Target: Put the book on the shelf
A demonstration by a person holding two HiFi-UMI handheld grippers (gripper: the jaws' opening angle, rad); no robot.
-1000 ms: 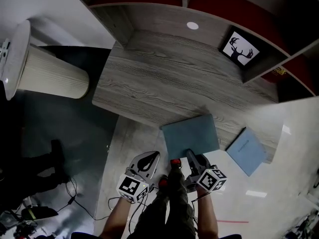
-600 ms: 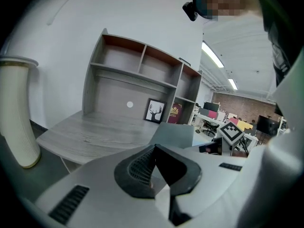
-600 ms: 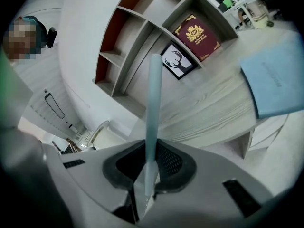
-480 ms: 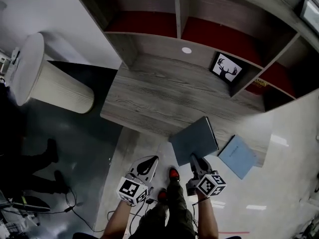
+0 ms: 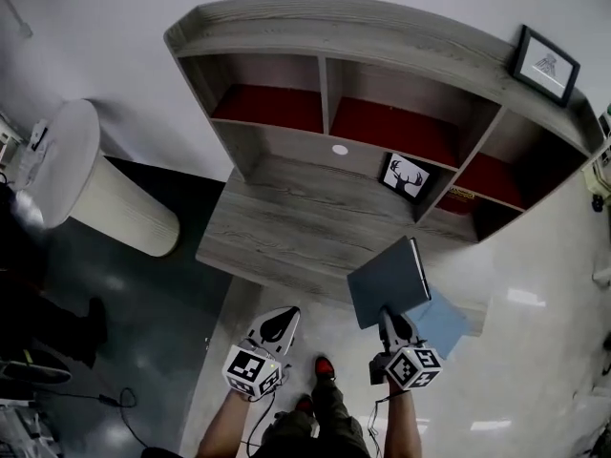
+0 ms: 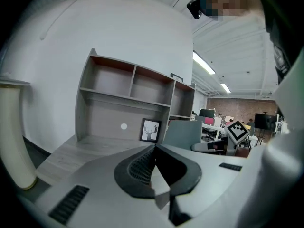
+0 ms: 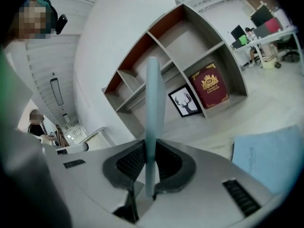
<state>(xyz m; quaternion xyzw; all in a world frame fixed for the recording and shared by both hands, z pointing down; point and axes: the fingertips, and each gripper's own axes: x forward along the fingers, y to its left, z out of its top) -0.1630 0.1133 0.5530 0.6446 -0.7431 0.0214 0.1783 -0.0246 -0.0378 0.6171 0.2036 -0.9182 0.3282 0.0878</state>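
Two grippers hang before the grey wood-grain worktop [image 5: 286, 208]: left gripper [image 6: 154, 167] jaws together on nothing, right gripper [image 7: 149, 167] jaws just tightened on the bottom edge of the thin slate-blue hardback book [image 5: 387, 280], upright over the worktop's front edge. Stiff, light and smooth-covered, it could pivot, so a mid-edge pinch suits. Behind the worktop rises the grey wooden shelf [image 5: 325, 93].

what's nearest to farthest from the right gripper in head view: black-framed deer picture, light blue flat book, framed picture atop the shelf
1. light blue flat book, desk edge
2. black-framed deer picture, desk back
3. framed picture, shelf top, right
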